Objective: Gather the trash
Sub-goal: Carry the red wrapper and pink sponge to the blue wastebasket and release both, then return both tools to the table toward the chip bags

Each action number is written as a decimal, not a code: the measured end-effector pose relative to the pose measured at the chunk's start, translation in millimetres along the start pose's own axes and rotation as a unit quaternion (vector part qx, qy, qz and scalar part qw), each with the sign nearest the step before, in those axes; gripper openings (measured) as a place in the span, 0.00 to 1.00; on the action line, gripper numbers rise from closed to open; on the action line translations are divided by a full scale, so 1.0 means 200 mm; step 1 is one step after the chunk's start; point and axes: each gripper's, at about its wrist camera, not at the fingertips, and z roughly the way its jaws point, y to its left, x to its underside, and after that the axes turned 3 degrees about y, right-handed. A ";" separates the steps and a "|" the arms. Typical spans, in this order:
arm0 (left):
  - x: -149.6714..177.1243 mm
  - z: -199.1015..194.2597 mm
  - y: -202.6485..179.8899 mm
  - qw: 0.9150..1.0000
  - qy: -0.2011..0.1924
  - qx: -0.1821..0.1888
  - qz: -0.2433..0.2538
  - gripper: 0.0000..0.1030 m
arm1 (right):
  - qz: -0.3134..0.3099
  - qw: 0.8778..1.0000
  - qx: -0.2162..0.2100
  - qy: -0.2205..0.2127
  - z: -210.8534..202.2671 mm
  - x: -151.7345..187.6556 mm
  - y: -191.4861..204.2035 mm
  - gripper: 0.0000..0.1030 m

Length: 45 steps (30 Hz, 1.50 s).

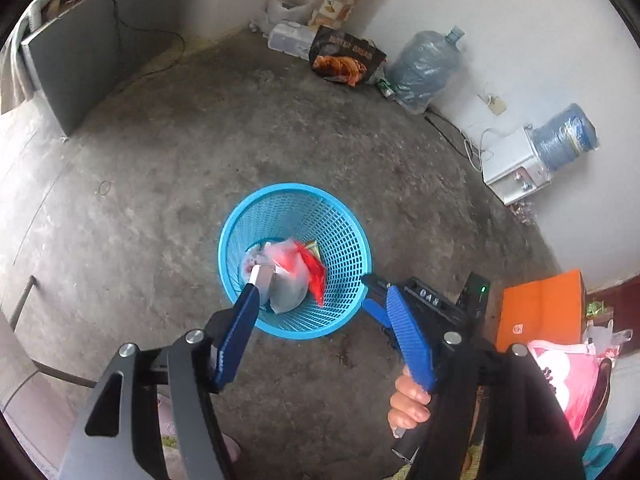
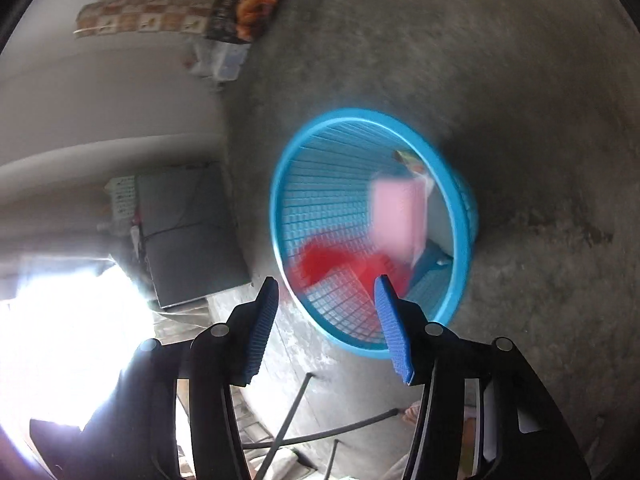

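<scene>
Blue mesh basket: stands upright on the concrete floor, mid-room.
Contents: white plastic bag with red wrapper beside it; in the blurred right wrist view a pink piece shows within the rim, perhaps still falling.
Left gripper: jaws spread wide, nothing between them, above the basket's near rim.
Right gripper: jaws apart, empty, at the basket's near edge.
Far wall: two water jugs.

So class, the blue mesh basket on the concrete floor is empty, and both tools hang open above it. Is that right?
Not quite: the blue mesh basket holds trash, a pale bag with red plastic, as the left wrist view shows. The left tool and right tool are open above it.
</scene>
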 end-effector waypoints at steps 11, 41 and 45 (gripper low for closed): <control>0.15 -0.56 0.15 0.997 -0.067 -0.037 0.009 0.71 | -0.065 0.998 0.025 -0.003 -0.17 0.12 0.04 0.58; 2.00 -1.98 1.65 0.837 -0.324 -0.227 -0.379 0.83 | -0.521 0.774 -0.025 0.359 0.30 1.97 1.31 0.75; 2.10 -1.94 1.71 0.831 -0.324 -0.223 -0.393 0.83 | -0.535 0.752 -0.019 0.385 0.33 2.17 1.30 0.75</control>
